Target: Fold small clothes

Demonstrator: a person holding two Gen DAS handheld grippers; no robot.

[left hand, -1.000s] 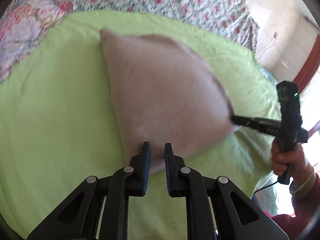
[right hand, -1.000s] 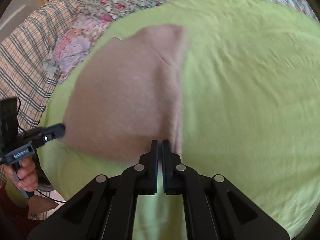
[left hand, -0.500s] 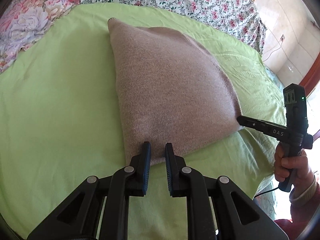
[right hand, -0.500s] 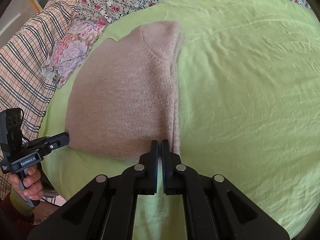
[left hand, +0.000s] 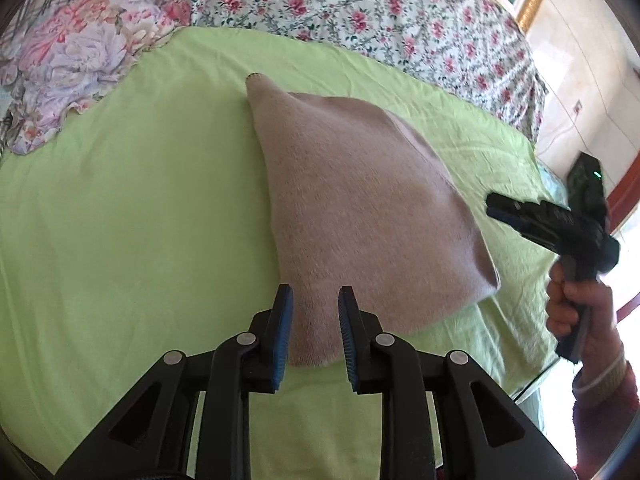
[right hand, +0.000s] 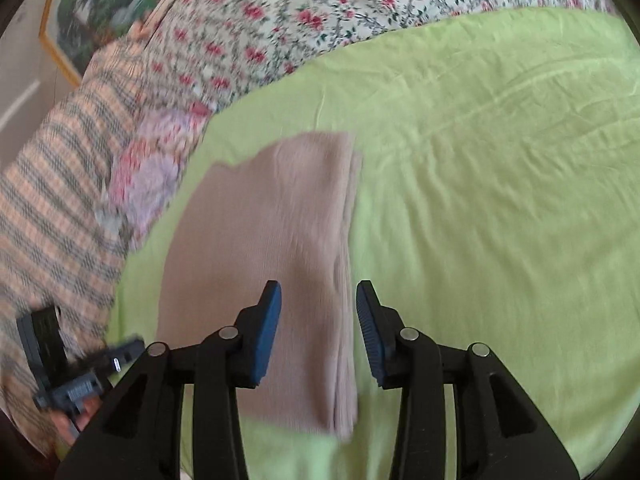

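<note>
A folded beige knit garment lies flat on the green sheet; it also shows in the right wrist view. My left gripper is open, its fingers over the garment's near edge, holding nothing. My right gripper is open above the garment's near right edge, holding nothing. The right gripper also shows in the left wrist view, off the garment's right corner. The left gripper appears in the right wrist view at the garment's lower left.
A floral bedspread covers the far side of the bed. A flowered pillow and a plaid blanket lie at the left. The bed edge drops off at the right, near a wall and floor.
Both grippers have opened and let go of the garment, which now lies flat. The right gripper has lifted and pulled back from the garment's corner.
</note>
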